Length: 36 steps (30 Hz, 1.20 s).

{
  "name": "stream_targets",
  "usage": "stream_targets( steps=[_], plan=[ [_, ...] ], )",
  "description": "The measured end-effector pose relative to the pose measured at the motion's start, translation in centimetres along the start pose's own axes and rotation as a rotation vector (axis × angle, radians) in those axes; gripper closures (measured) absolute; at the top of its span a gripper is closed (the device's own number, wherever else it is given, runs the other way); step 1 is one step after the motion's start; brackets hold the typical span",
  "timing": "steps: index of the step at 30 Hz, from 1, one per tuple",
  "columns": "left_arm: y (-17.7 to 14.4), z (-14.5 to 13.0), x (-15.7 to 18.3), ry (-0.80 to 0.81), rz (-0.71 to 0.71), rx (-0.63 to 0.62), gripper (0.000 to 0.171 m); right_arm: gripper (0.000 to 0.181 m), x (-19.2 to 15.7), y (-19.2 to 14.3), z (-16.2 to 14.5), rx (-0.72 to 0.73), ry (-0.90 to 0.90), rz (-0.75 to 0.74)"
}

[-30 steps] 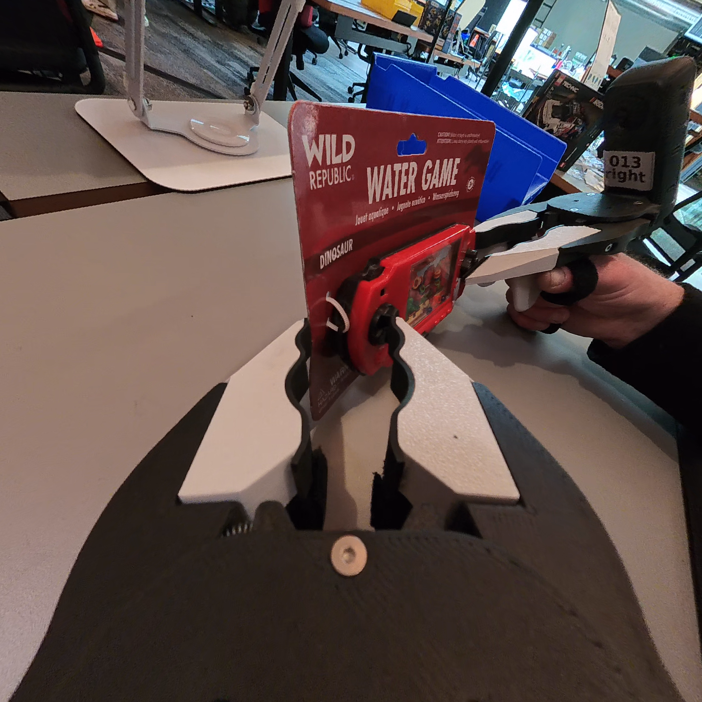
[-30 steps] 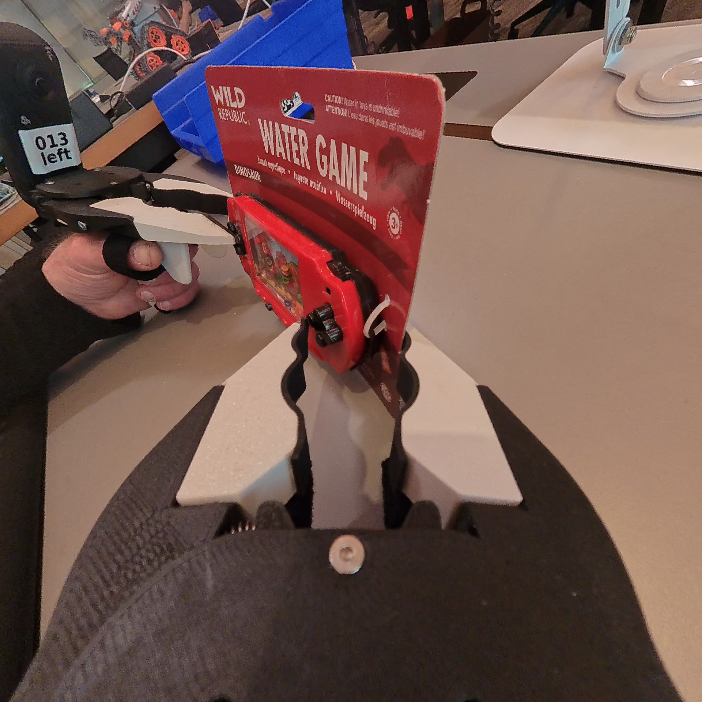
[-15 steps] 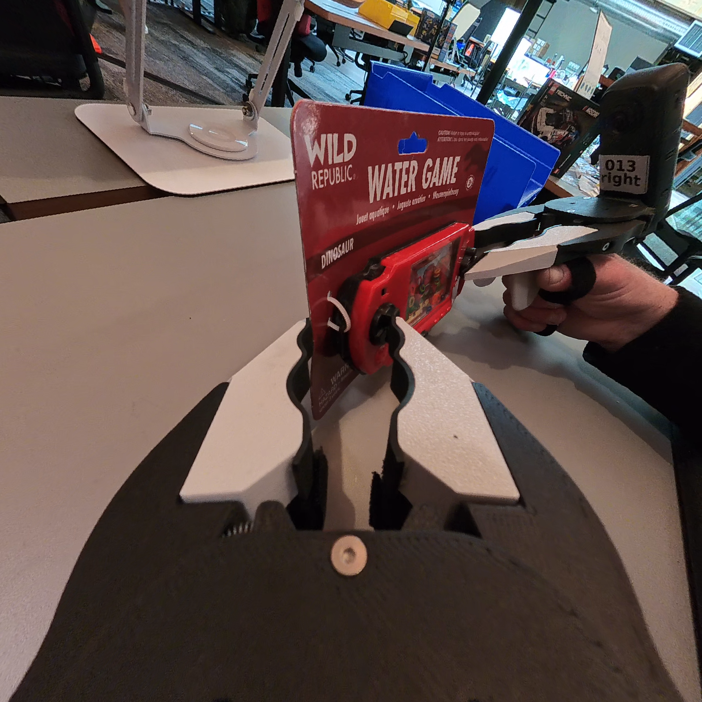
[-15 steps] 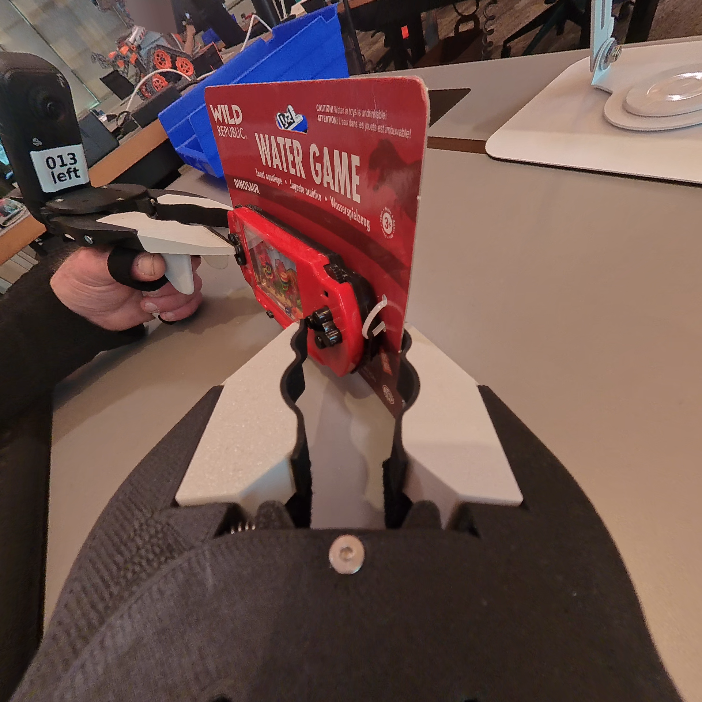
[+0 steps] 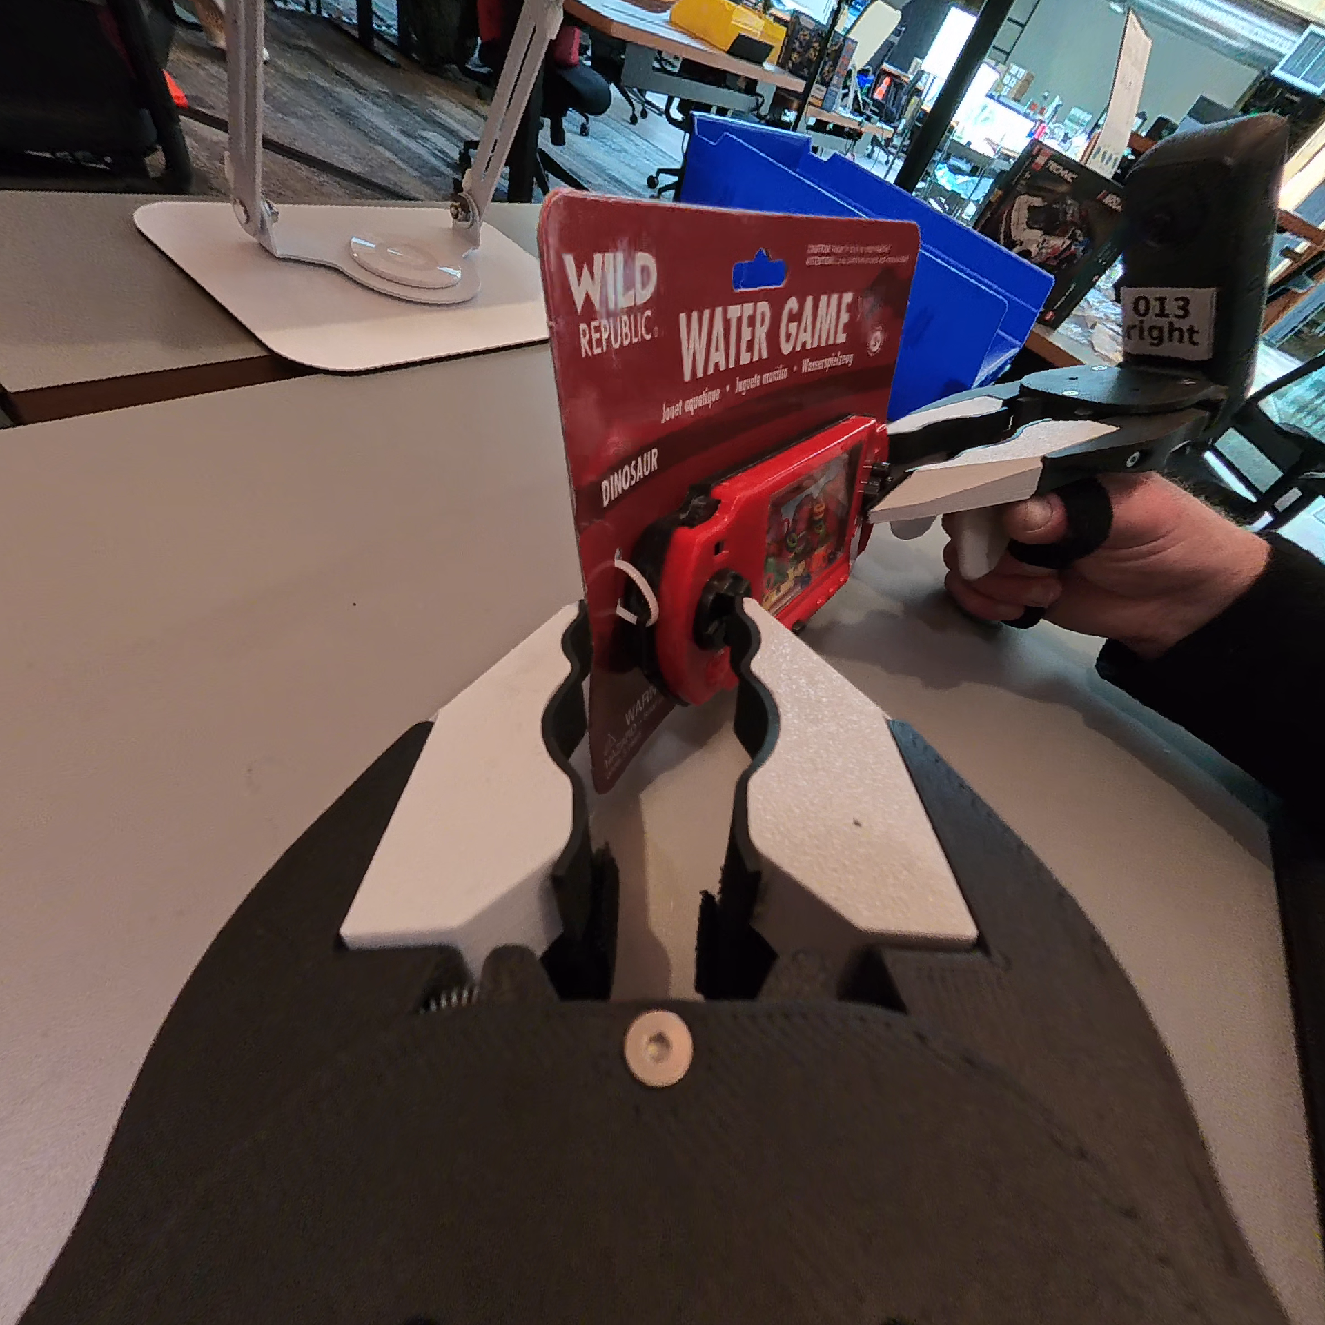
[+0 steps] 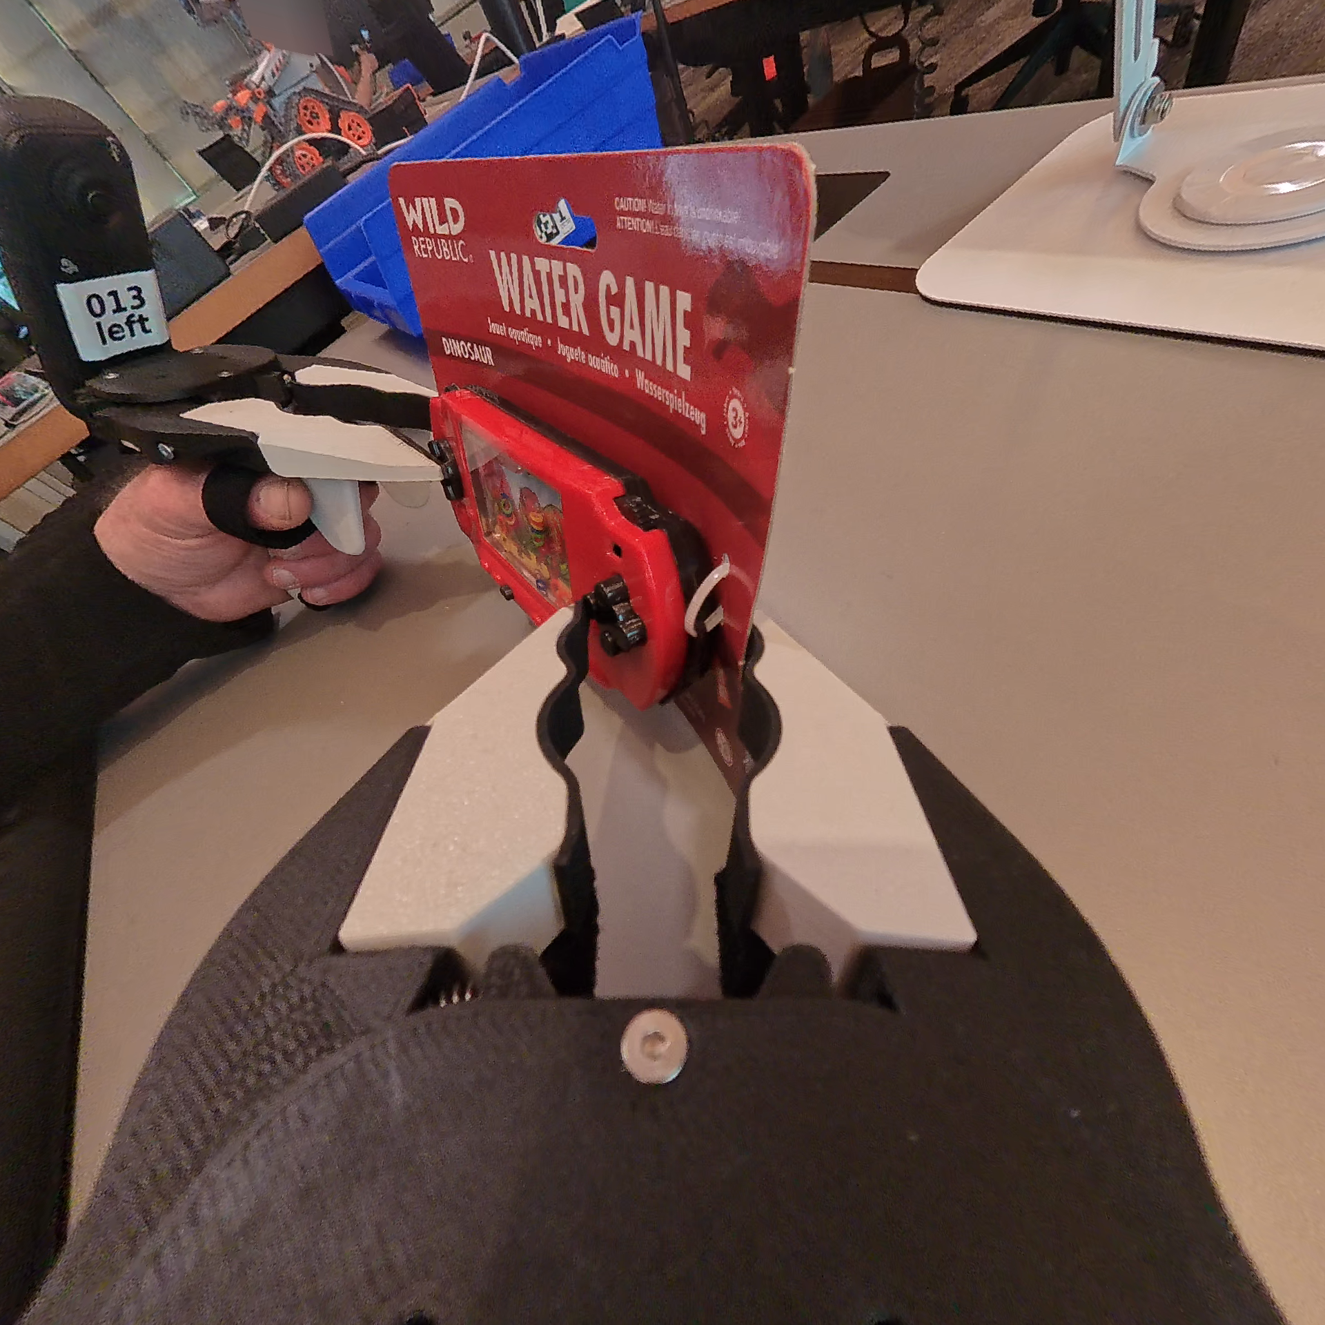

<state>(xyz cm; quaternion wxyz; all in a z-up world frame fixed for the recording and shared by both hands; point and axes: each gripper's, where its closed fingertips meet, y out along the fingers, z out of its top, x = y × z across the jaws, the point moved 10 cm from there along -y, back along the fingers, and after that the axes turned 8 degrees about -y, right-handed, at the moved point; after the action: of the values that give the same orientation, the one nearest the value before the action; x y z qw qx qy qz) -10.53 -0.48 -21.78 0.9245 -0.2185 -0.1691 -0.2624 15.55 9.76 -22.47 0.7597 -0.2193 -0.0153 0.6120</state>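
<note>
While the left gripper (image 5: pixel 663 631) pinches one end of a carded red handheld toy (image 5: pixel 774 545) and the right gripper (image 6: pixel 659 638) pinches its other end, the pack stands upright over the grey table (image 5: pixel 287 573), with a blue bin (image 5: pixel 953 287) far behind and a white lamp base (image 5: pixel 344 287) at far left

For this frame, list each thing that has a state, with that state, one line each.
Toy pack: upright, off the table, held at both ends.
Left gripper: shut on the pack's near end, card and red console between its fingers.
Right gripper: shut on the pack's other end.
Zip tie: fastened, tying console to card.
Blue bin: on the table behind the pack; contents not visible.
Lamp base: flat on the far table.
</note>
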Motion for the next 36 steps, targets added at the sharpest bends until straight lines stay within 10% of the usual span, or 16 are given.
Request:
stream_targets(
  steps=[36],
  plan=[
    [0.0, -0.1, -0.2, 0.209, 0.010, -0.016, 0.137, 0.153, 0.5, -0.3, -0.1, -0.035, -0.017, 0.098]
  ],
)
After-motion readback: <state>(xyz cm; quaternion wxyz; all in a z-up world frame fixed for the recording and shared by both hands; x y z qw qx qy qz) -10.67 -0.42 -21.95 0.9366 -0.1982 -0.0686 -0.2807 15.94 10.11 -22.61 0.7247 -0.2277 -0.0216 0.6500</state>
